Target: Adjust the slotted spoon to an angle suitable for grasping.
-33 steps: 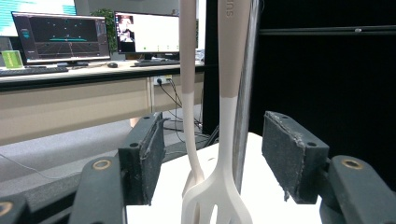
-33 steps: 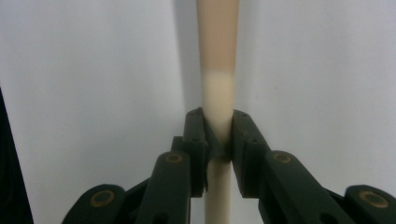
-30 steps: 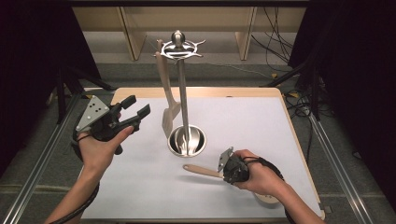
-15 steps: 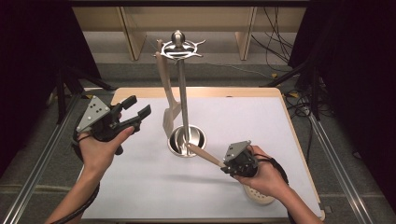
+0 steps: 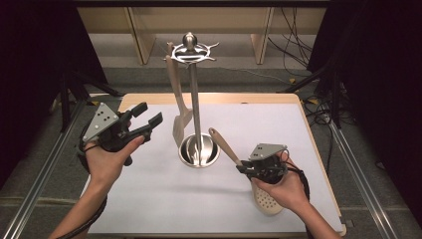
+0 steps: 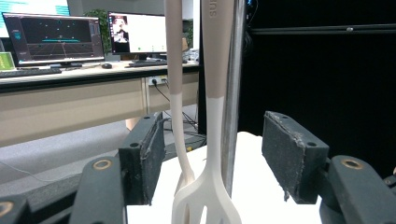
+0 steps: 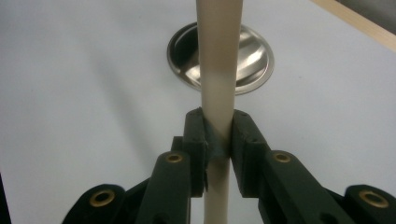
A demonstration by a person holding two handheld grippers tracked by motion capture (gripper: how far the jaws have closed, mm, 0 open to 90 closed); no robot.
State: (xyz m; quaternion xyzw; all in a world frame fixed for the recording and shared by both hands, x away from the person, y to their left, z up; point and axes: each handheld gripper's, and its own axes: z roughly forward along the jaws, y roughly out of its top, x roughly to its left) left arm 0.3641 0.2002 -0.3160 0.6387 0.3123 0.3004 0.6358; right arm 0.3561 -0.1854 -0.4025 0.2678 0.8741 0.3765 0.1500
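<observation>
One slotted spatula, high view: lifted off the white mat since a second ago, handle now tilted toward the rack base, clamped in the right gripper; left gripper idle, jaws apart. Left gripper view: two utensils already hang between empty pads. Right gripper view: pads pinch the handle, so hanging likely comes next.

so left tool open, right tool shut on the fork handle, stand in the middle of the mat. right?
Not the fork. The right tool is shut on the slotted spoon, as the high view shows; the fork hangs on the stand. Left tool open, stand mid-mat: correct.
</observation>
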